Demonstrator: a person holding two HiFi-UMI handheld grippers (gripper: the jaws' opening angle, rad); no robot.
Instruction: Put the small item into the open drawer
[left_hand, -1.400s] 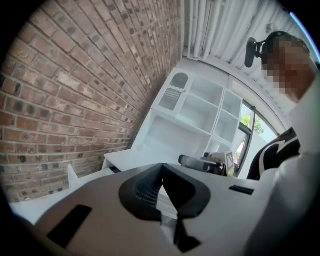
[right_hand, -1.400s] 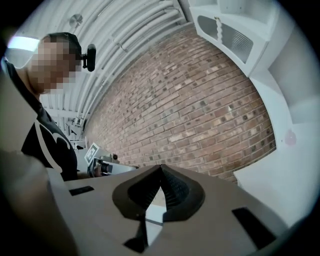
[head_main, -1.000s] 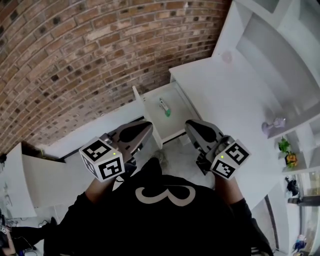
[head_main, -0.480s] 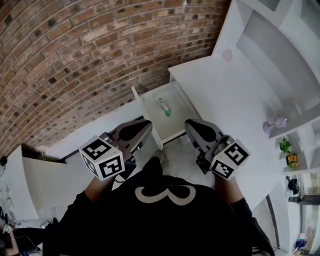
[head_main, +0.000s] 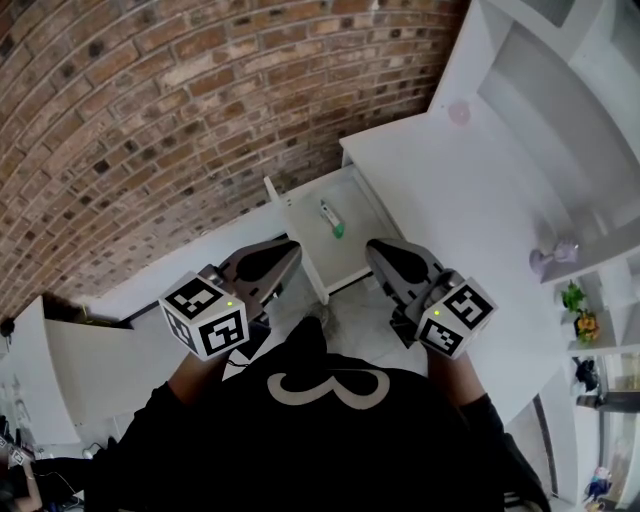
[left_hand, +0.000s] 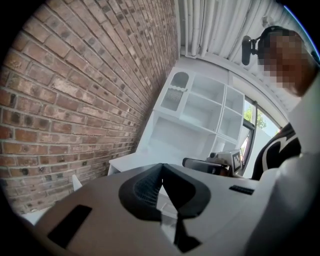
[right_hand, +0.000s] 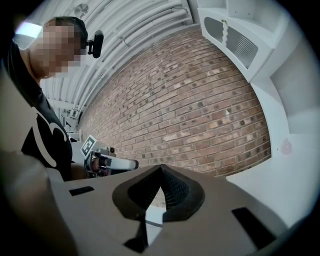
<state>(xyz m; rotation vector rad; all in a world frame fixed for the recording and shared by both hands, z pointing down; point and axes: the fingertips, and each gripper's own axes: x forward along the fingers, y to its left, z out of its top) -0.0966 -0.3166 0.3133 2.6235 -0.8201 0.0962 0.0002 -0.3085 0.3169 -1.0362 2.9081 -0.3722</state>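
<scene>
The small item (head_main: 331, 220), a white piece with a green end, lies inside the open white drawer (head_main: 350, 252) below the desk edge. My left gripper (head_main: 286, 254) hovers in front of the drawer's left corner, shut, with nothing between its pads. My right gripper (head_main: 378, 252) hangs at the drawer's right front, also shut and empty. In the left gripper view the left gripper (left_hand: 161, 168) has its tips together, with the right gripper (left_hand: 210, 164) beyond it. In the right gripper view the right gripper (right_hand: 161, 170) is likewise shut, and the left gripper (right_hand: 113, 162) shows at the left.
A white desk top (head_main: 470, 220) runs to the right of the drawer, with a purple object (head_main: 552, 256) and a pink spot (head_main: 459, 112) on it. White shelves (head_main: 575, 90) rise behind. A brick wall (head_main: 150, 120) stands on the left, and a low white cabinet (head_main: 70, 350) beside it.
Both grippers stay shut and nearly still in front of the drawer. The head view has shifted slightly; the item remains in the drawer.
</scene>
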